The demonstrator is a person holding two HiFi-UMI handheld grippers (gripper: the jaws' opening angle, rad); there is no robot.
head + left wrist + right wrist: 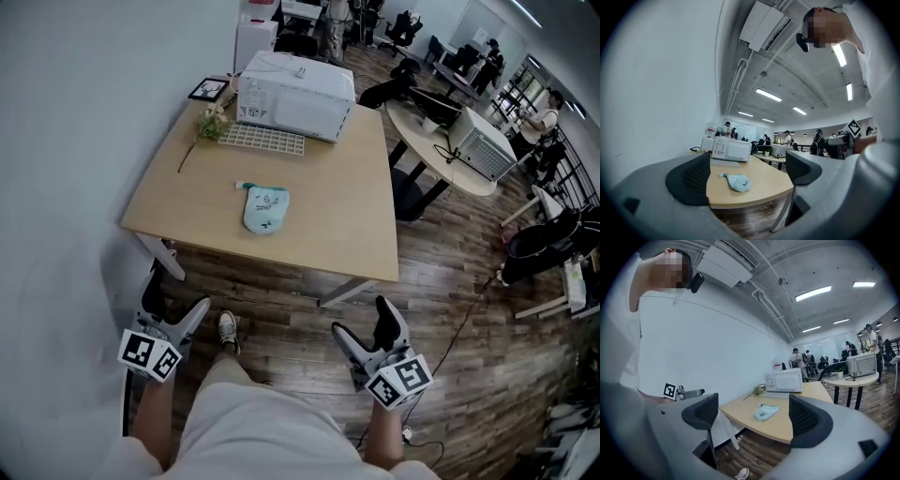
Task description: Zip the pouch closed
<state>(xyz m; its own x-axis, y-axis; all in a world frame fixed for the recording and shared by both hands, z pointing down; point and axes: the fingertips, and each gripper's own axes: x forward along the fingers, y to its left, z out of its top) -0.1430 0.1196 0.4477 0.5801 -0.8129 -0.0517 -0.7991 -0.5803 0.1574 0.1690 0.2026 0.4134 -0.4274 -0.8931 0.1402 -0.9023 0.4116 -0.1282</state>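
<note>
Both grippers are held low, near the person's legs, and well apart from the table. Left gripper (175,302) has its jaws wide open with nothing between them. Right gripper (367,328) is wide open too, and it holds nothing.

The pouch (265,208) is small and light blue. It lies flat near the middle of the light wood table (347,216), with nothing touching it. At the far end of the table stands a white box-shaped machine (295,94). A white grid mat (262,139) lies just in front of it. A flower sprig (208,127) and a small picture frame (208,90) sit at the far left corner.

The table stands on a dark wood floor (281,291), next to a plain white wall (84,112) on the left. To the right is a round table (422,150) with another white machine (480,145). Far back there are chairs and people.
</note>
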